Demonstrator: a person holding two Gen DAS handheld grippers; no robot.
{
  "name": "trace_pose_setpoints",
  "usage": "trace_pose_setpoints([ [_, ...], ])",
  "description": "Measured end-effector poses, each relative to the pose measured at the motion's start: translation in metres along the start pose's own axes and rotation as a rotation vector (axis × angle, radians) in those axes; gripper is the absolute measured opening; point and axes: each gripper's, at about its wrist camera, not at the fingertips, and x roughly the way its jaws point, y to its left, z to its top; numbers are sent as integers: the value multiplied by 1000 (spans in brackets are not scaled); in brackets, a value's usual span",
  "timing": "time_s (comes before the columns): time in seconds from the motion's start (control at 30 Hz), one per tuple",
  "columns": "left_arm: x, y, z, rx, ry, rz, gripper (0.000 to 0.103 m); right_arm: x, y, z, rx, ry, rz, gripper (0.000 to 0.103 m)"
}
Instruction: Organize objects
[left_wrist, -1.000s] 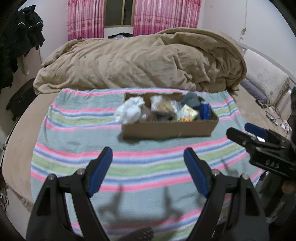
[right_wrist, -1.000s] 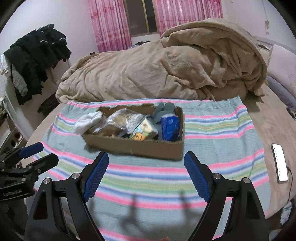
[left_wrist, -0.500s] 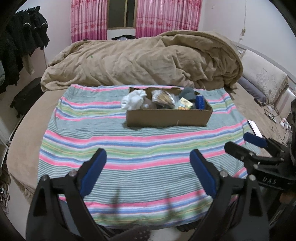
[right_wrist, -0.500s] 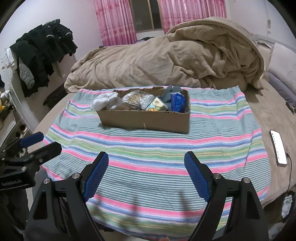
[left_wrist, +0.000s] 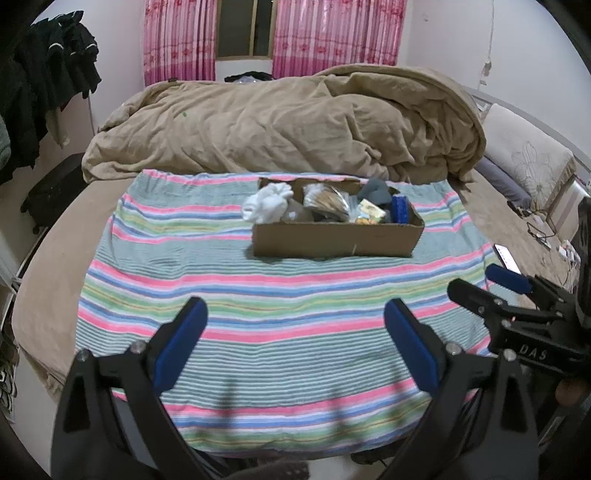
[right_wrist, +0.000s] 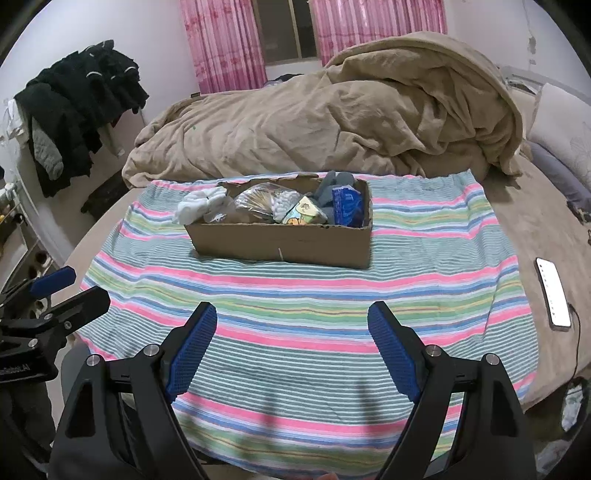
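Your left claw (left_wrist: 295, 325) and right claw (right_wrist: 291, 328) both gape wide and empty over the near edge of the striped blanket (right_wrist: 295, 295), with the cardboard box (right_wrist: 284, 243) of socks and packets well ahead of them.

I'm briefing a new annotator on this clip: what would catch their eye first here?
Probably the open cardboard box, crammed with a white cloth, crinkly packets and a blue pack, sitting on the far half of the striped blanket. Behind it, the big rumpled tan duvet fills the bed. Up close, the right gripper and left gripper are open and empty.
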Motion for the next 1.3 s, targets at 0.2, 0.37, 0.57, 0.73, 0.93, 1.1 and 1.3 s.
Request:
trace_pose_setpoints([
  [0.2, 2, 9, 0, -17, 0, -7, 99, -2, -1, 4, 1, -3, -8, 86],
  [0.37, 3, 16, 0, -27, -9, -4, 99, -1, -1, 6, 2, 0, -18, 86],
  [0.57, 6, 21, 2, -27, -14, -1, 99, 1, -1, 8, 5, 5, -19, 86],
  [0.73, 9, 21, 2, -24, -10, 0, 99, 5, -2, 9, 6, 12, -15, 86],
  [0.93, 10, 22, 3, -22, -10, 2, 99, 8, -3, 9, 9, 15, -13, 86],
  [1.1, 12, 22, 5, -15, -8, 2, 99, 10, -4, 9, 14, 16, -10, 86],
  [1.3, 14, 20, 8, -8, -12, 6, 99, 11, -6, 9, 14, 16, -8, 86],
])
